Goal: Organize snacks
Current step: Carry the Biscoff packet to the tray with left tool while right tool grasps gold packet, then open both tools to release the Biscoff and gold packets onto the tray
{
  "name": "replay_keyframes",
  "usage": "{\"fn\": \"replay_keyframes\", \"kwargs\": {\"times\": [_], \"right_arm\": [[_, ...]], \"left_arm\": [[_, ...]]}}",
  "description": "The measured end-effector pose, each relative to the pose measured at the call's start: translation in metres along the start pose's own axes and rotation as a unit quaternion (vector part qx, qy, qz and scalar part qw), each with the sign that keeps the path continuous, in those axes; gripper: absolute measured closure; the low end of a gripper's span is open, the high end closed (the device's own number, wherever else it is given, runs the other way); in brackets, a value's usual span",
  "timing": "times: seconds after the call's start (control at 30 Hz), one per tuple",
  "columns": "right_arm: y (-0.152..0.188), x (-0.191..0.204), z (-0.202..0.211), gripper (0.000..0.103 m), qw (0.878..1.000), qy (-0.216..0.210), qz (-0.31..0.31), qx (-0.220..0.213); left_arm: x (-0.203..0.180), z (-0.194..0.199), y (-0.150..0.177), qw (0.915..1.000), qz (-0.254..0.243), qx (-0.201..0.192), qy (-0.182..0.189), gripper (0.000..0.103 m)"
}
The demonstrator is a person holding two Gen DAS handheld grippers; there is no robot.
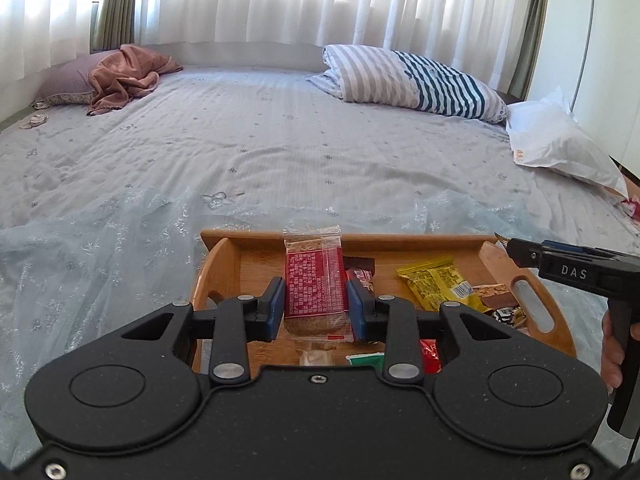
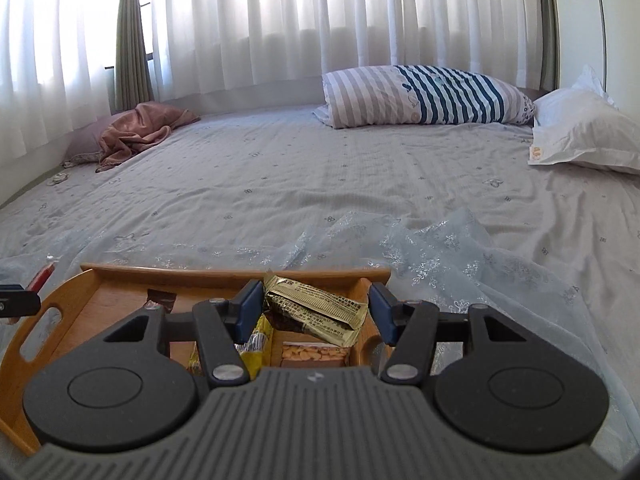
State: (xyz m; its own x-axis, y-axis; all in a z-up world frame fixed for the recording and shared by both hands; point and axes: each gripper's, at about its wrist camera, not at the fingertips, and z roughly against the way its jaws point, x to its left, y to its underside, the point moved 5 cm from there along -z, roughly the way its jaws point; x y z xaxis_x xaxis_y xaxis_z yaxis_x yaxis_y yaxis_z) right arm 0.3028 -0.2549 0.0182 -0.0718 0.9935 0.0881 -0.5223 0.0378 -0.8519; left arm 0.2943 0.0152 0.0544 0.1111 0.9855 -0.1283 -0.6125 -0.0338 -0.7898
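**Inspector:** Report your tools, then work outward.

**Operator:** My left gripper (image 1: 315, 307) is closed on the red-wrapped snack bar (image 1: 314, 284), blue pads pressing its two long edges at mid-length. The bar is held above the wooden tray (image 1: 532, 280). My right gripper (image 2: 316, 312) stands wide apart and holds nothing; the olive-gold packet (image 2: 320, 312) lies between its fingers, untouched as far as I can tell.

**Inspector:** Handling?

**Operator:** I judge the bar light, its film slick and crinkly, the contents crumbly. Grip mid-body, moderate pressure, never the flat sealed ends. The yellow packet (image 1: 440, 284) and the others lie loose in the tray, which sits on a sheer cloth (image 2: 460, 264) over the bed (image 1: 280, 136).
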Motion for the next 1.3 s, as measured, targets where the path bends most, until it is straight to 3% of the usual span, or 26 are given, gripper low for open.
{"fn": "replay_keyframes", "kwargs": {"times": [0.23,0.47,1.2,1.3], "right_arm": [[-0.002,0.003,-0.045,0.042,0.999,0.010,-0.005,0.041],[0.002,0.006,-0.066,0.042,0.998,0.009,-0.012,0.054],[0.015,0.008,-0.079,0.040,0.997,0.000,-0.020,0.076],[0.016,0.008,-0.081,0.036,0.996,-0.005,-0.022,0.083]], "left_arm": [[0.002,-0.049,0.004,0.9994,0.013,0.031,-0.005,0.072],[0.005,-0.079,0.010,0.9985,0.022,0.050,-0.007,0.072],[0.001,-0.095,0.019,0.9978,0.012,0.062,-0.020,0.072],[-0.001,-0.095,0.019,0.9977,0.008,0.063,-0.022,0.071]]}}
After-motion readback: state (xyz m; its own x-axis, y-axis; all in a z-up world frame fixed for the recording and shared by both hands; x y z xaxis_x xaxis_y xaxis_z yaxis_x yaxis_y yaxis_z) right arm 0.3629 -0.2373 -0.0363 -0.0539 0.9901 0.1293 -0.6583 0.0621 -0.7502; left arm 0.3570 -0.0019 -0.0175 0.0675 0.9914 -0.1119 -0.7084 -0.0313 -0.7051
